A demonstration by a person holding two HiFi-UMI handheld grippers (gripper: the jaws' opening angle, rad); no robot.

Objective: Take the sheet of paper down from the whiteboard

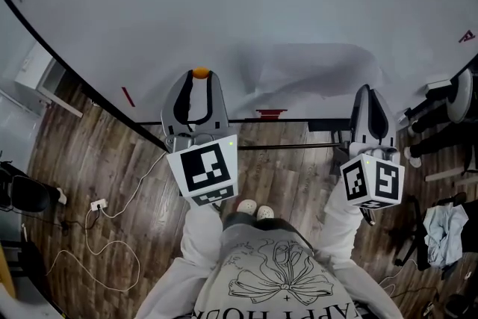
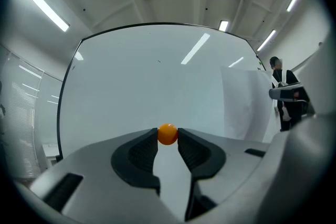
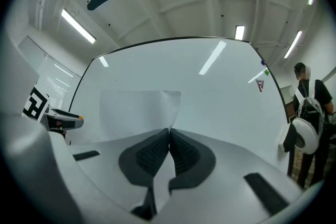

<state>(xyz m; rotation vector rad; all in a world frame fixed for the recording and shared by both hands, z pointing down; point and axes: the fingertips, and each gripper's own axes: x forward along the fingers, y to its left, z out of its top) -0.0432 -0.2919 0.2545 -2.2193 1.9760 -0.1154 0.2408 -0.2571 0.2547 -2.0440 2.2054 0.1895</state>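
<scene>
The white sheet of paper (image 1: 306,71) hangs loosely against the whiteboard (image 1: 224,4), its surface buckled. My right gripper (image 1: 364,91) is shut on the sheet's right edge; in the right gripper view the paper (image 3: 136,112) runs down between the closed jaws (image 3: 169,131). My left gripper (image 1: 200,77) is left of the sheet and shut on a small orange ball magnet (image 2: 167,134), held at the jaw tips in front of bare board. In the left gripper view the paper (image 2: 244,105) shows at the right.
A red magnet (image 3: 259,85) and a green dot (image 3: 266,72) sit at the board's upper right. A red object (image 1: 270,113) lies on the board's tray. A person (image 3: 310,107) stands at the right. Cables and a plug (image 1: 97,204) lie on the wood floor.
</scene>
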